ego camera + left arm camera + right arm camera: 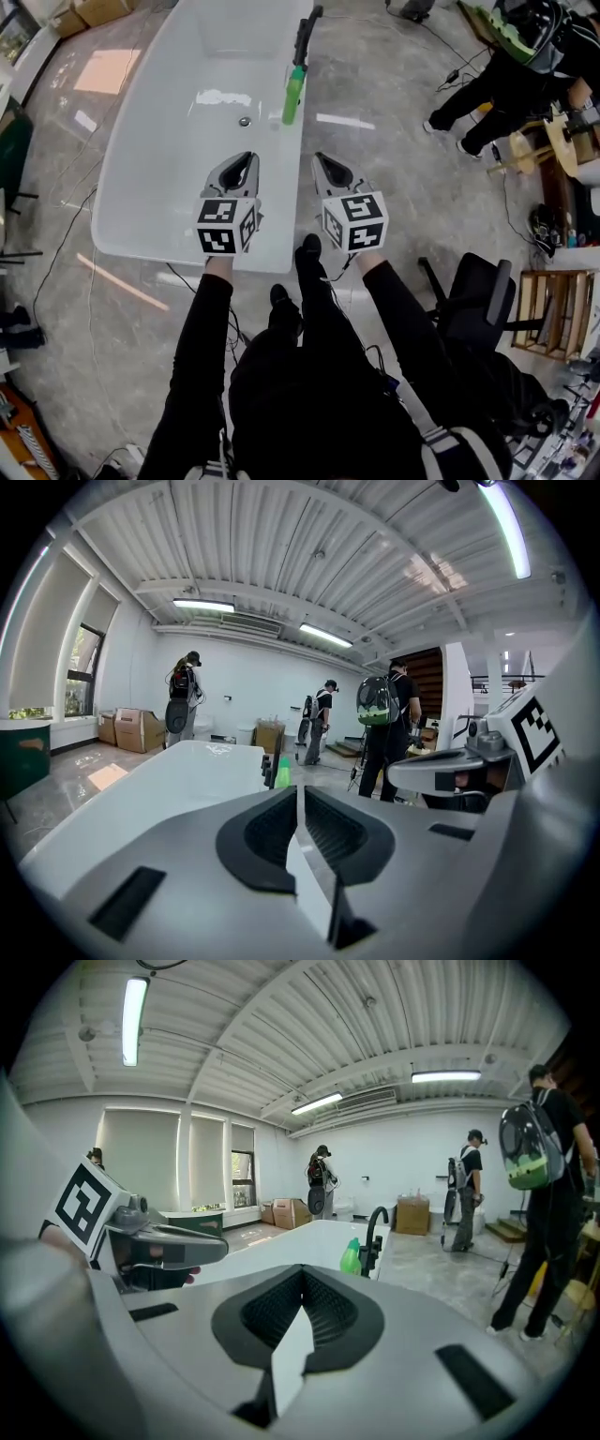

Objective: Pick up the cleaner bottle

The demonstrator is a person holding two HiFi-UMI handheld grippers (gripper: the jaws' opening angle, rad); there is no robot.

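The green cleaner bottle (293, 97) stands on the white bathtub's (131, 159) right rim, just beside the black faucet (305, 37). Any label on it is too small to read. It sits farther along the tub than both claws, roughly in line with the gap between your left gripper (247, 157) and right gripper (322, 159). Both are clenched on nothing, jaws together, above the tub's near end. Only your right gripper view shows the faucet's curved spout. Only the head view shows the drain (245, 121).
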